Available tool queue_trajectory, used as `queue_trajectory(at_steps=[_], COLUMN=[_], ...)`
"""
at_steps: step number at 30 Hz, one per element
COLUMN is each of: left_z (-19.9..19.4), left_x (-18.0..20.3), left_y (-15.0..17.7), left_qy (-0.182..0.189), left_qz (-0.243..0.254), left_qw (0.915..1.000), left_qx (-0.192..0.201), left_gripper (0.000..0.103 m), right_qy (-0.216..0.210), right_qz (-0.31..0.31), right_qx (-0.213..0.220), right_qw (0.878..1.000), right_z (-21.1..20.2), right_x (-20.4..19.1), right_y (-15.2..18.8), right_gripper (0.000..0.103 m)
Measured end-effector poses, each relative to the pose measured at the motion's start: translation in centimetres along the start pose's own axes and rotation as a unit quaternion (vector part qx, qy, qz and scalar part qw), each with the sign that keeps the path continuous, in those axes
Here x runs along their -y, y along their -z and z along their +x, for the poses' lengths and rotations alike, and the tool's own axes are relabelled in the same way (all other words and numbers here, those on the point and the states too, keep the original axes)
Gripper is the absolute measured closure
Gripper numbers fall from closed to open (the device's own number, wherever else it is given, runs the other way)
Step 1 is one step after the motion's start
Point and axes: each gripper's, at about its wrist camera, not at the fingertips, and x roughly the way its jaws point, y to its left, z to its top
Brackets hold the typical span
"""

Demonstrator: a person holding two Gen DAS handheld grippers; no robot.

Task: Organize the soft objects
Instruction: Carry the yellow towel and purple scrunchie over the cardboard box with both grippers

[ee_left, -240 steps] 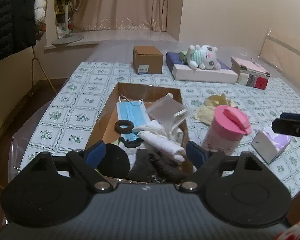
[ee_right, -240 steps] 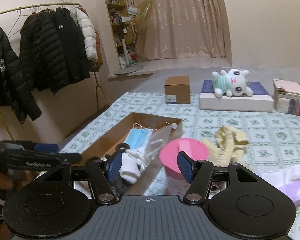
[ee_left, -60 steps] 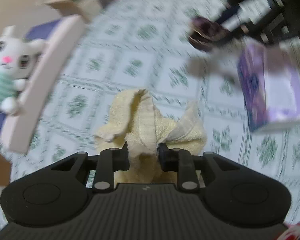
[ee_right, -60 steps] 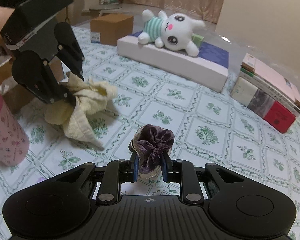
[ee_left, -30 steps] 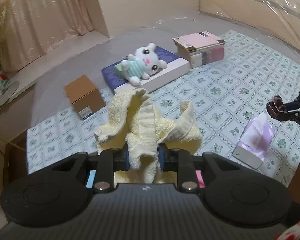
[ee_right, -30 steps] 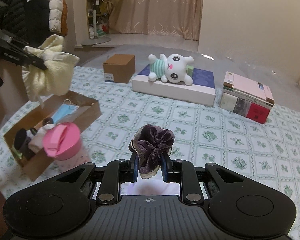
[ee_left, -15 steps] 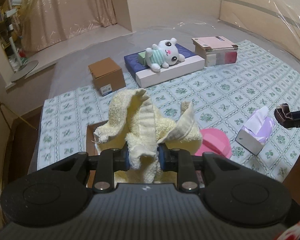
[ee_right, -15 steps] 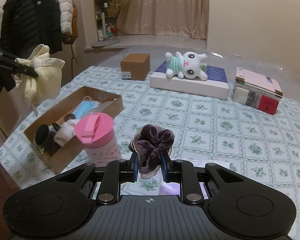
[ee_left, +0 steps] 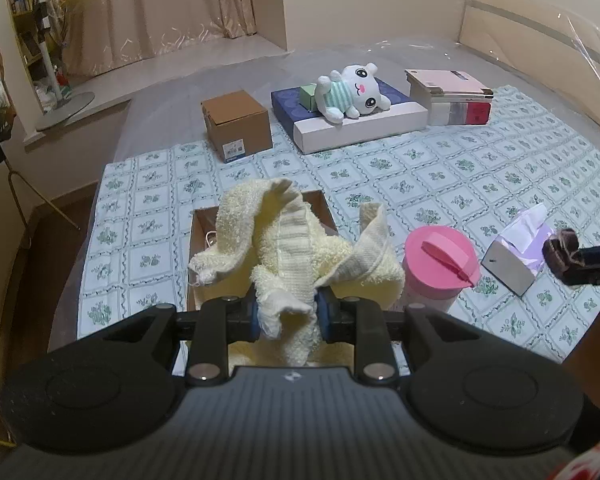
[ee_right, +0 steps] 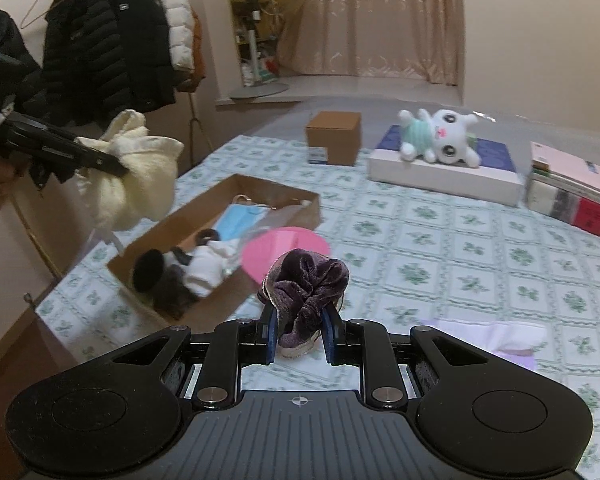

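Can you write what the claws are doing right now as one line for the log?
left claw: shut on yellow towel, above open box | right claw: shut on purple scrunchie, above table

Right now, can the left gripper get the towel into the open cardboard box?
Probably yes. The left gripper holds the yellow towel in the air above the open cardboard box, whose top is uncovered. The pink cup stands beside the box, not over it.

You now hold the yellow towel lifted off the cloth, over the cardboard tray; the purple scrunchie is raised too.
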Motion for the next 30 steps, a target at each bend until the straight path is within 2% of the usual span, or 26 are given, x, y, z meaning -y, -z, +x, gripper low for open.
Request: queue_trajectory(at_steps=[14,30], left_z=[0.6,2.4], left_x=[-1.0,-2.4], left_y=[2.5,2.6], left_qy=[0.001,0.009], left_qz=[-0.015,-0.022], left_qw=[0.9998,0.9996], left_qx=[-0.011,-0.018], left_gripper=[0.08,0.08], right_qy=[-0.046,-0.069], right_qz=[-0.012,-0.018], right_qx=[-0.008,-0.02], right_qw=[0.999,0.997], right_z=[3.4,7.2], right_x=[-4.7,-7.7], right_y=[-0.8,-2.6], right_gripper=[0.081,0.081])
